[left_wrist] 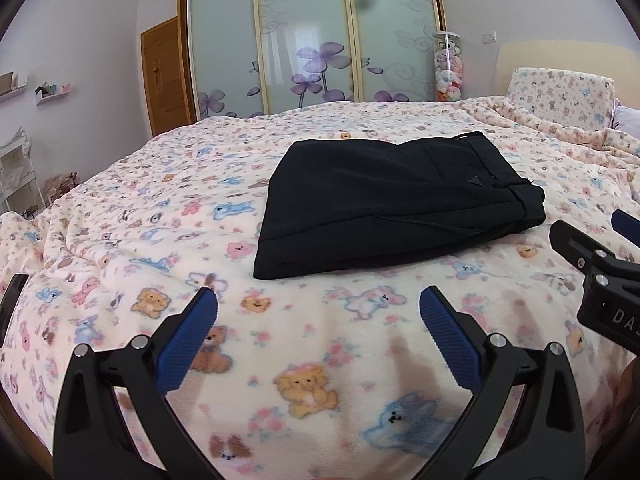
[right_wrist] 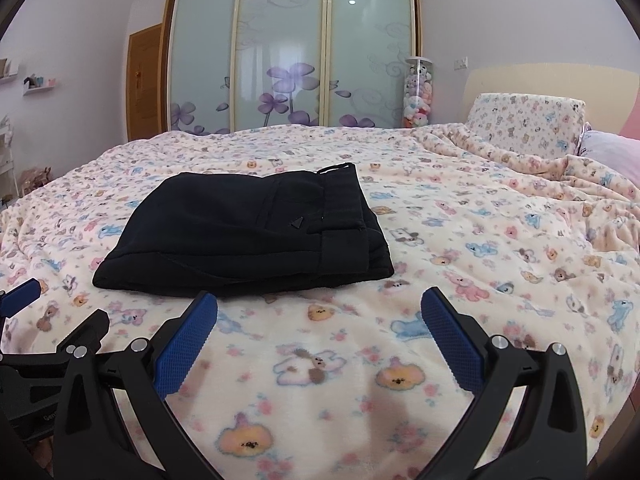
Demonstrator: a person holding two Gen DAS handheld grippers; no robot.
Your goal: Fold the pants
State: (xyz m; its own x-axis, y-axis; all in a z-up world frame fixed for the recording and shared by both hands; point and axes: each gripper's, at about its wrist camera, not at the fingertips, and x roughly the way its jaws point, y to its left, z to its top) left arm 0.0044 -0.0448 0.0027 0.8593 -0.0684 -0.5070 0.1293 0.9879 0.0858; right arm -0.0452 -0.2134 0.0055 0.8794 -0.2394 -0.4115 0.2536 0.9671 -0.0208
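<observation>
Left wrist view: black pants (left_wrist: 392, 204), already folded into a compact stack, lying flat on the teddy-print blanket (left_wrist: 132, 208) near the middle of the bed, waistband end to the right; left gripper (left_wrist: 319, 308) hovering just short of the stack's near edge, jaws spread wide and holding nothing; part of the right gripper (left_wrist: 600, 268) visible at the right margin, apart from the cloth. Right wrist view: same pants (right_wrist: 248, 232) ahead and to the left, a small triangular tag showing beside the waistband; right gripper (right_wrist: 319, 308) jaws wide apart, empty, over bare blanket; sliding wardrobe doors (right_wrist: 288, 52) behind the bed. Handling, as judged: fabric soft, light and limp, layers likely to slide on one another; waistband end thicker and firmer, so the better hold; any further fold would want both near corners pinched through all layers
</observation>
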